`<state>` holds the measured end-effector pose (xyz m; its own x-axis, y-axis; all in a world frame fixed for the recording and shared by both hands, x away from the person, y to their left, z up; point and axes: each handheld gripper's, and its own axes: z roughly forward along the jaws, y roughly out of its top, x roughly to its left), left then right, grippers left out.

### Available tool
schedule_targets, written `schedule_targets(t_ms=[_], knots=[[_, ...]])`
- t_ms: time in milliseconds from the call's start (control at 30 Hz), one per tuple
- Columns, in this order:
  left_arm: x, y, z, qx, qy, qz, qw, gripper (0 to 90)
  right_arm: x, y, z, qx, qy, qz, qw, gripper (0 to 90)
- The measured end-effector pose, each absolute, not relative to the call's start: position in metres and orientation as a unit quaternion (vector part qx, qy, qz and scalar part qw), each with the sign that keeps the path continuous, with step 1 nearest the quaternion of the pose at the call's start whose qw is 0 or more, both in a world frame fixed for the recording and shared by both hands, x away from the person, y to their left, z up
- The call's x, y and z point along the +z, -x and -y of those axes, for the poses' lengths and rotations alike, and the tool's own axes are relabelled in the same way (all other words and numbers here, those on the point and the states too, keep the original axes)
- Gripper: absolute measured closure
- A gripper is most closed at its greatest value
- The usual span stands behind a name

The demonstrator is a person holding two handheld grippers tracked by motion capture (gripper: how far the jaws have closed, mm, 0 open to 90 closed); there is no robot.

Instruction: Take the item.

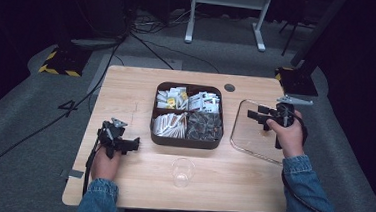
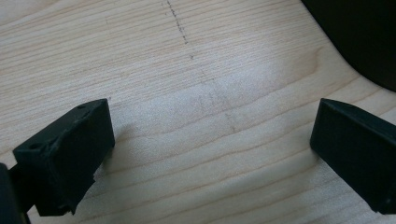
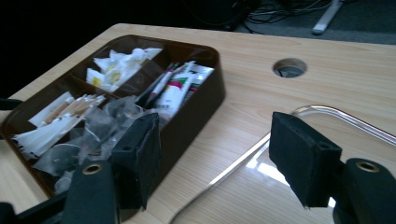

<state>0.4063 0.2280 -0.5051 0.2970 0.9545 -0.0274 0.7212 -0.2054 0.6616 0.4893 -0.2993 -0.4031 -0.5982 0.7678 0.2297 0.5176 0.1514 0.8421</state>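
Both grippers empty, jaws spread, beside the sachet box.

The right gripper [image 3: 212,158] holds nothing, jaws apart over the clear tray [image 3: 327,114], just right of the dark, round-cornered box [image 1: 186,140] at mid-table; its four compartments hold white and clear sachets. The left gripper [image 2: 205,154] gapes over bare table [image 2: 196,84], left of the box.

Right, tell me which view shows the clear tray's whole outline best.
The high view: the clear tray lies whole on the table, right of the compartment box, under the right gripper. The right gripper view shows its near rim close up. The left gripper view shows bare tabletop.
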Motion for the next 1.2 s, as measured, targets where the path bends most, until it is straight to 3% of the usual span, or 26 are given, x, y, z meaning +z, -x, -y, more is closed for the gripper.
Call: schedule_targets(t_ms=[433,800,1200], knots=[[-0.505,-0.405,-0.227,0.203,-0.747,-0.562,0.290,0.1,-0.404,-0.487,0.238,0.485,-0.361,-0.791,0.095,45.1],[-0.505,-0.406,-0.227,0.202,-0.748,-0.562,0.291,0.1,-0.406,-0.486,0.197,0.490,-0.328,-0.804,0.077,43.7],[-0.505,-0.406,-0.228,0.199,-0.750,-0.559,0.292,0.1,-0.431,-0.494,0.145,0.411,-0.303,-0.856,0.080,47.0]])
